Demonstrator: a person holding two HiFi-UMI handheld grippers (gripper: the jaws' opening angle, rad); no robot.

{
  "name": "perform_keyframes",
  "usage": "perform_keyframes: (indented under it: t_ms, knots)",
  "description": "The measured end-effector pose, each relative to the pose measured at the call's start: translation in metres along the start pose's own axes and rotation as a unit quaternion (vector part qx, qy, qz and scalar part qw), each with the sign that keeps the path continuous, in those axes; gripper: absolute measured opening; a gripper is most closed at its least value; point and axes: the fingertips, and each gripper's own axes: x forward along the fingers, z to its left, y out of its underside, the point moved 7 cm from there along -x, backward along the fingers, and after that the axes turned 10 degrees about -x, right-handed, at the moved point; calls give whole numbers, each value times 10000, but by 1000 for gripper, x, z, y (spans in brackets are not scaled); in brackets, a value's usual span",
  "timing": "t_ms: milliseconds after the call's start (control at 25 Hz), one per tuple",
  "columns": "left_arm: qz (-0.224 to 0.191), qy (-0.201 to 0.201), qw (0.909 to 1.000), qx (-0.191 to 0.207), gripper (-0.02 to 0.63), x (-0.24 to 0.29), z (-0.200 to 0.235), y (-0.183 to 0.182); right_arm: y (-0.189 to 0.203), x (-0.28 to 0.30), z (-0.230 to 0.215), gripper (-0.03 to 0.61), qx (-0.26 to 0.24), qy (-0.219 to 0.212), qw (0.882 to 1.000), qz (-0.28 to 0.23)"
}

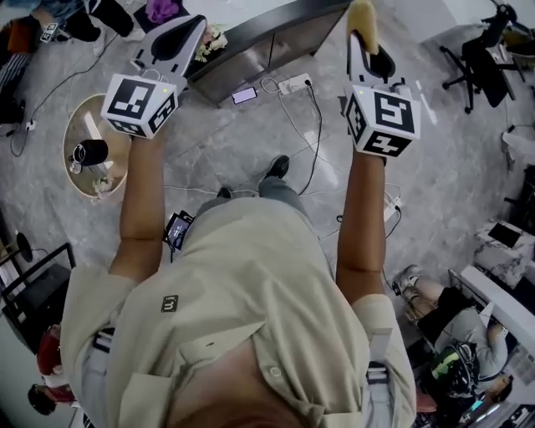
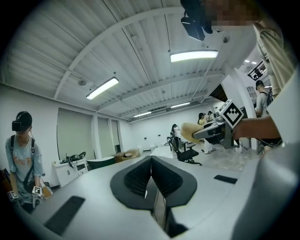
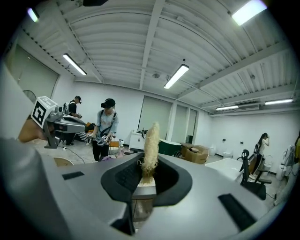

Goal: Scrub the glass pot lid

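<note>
Marble-grey floor (image 1: 242,159) spreads under both tongs, with a power strip (image 1: 294,84) lying between them. The left gripper (image 1: 185,32) has its jaws pressed together on nothing. The right gripper (image 1: 365,46) clamps a pale fibrous scrubber (image 1: 362,17) that sticks out past its tips. A dark bench (image 1: 276,38) ahead of them is cut off at the frame edge. A round table (image 1: 77,180) sits outside the left gripper, and there is open floor beside the right.

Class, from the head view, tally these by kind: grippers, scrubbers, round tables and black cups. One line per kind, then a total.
grippers: 2, left gripper and right gripper
scrubber: 1
round table: 1
black cup: 1
total: 5
</note>
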Motion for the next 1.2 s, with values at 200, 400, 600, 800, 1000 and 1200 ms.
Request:
perform_keyframes:
  t_ms: [200,400,600,800,1000,1200]
  knots:
    - [112,-257,9996,-36,17,47,-5,1,13,37,-41,52,-25,-314,9995,-51]
    - [191,-379,9991,11,17,84,-10,-3,22,59,-73,52,-26,-498,9987,-64]
    - [254,-512,9984,-5,17,107,-3,3,36,79,-90,52,29,-566,9984,-61]
    - [321,-484,9983,-28,17,139,7,10,51,93,-108,52,88,-516,9986,16]
    - [296,-274,9991,-132,17,191,18,19,64,108,-134,52,37,-320,9993,197]
    - [196,-59,9995,-221,17,245,38,18,64,128,-165,52,-50,-53,9994,338]
